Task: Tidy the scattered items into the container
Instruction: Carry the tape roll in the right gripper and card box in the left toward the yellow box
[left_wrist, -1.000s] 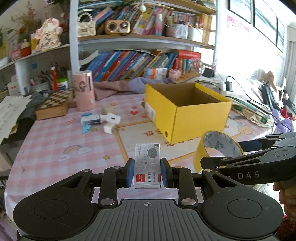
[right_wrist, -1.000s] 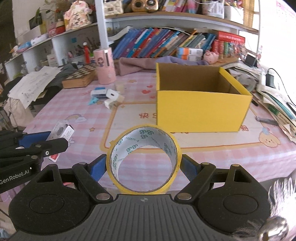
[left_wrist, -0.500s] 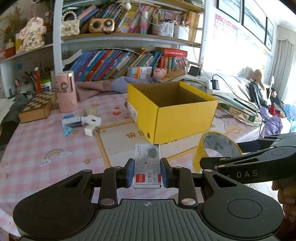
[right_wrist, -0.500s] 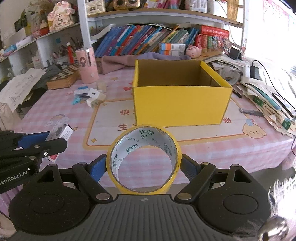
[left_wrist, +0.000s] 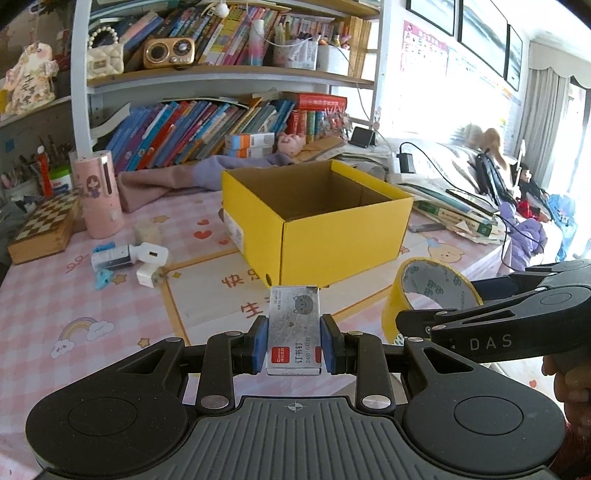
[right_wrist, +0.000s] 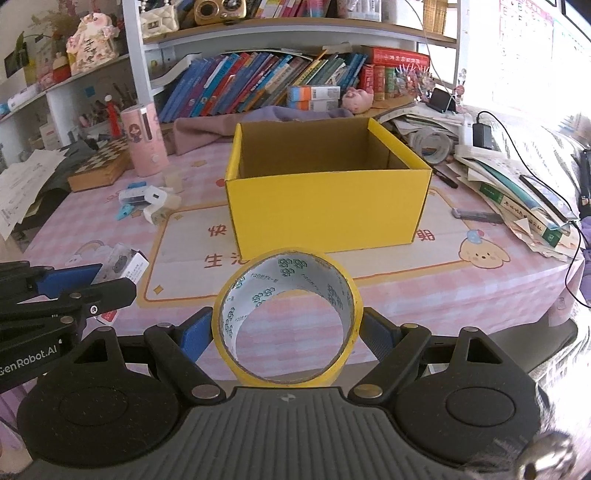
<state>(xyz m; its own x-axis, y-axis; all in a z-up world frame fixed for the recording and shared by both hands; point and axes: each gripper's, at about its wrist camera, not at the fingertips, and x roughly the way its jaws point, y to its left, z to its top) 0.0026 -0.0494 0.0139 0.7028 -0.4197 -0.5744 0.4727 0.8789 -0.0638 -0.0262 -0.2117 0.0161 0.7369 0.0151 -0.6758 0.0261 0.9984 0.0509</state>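
The left claw (left_wrist: 294, 343) pinches a small staple box (left_wrist: 294, 328) between its 2 blue pads (left_wrist: 259, 343), above the near edge of the table (left_wrist: 74, 295). The right claw (right_wrist: 288, 332) grips a roll of yellow tape (right_wrist: 286, 317) by its outer sides, with the hole of the roll facing the camera. In the left wrist view the tape roll is to the right of the staple box, a little apart from it.

Beyond both claws stands the open yellow box (right_wrist: 325, 210) on the pink checked cloth. To the left of this box lie a few small white and blue items (left_wrist: 129, 258) in 1 loose group. Behind them stands a pink cylinder (left_wrist: 98, 195) beside a chessboard case (left_wrist: 44, 229).
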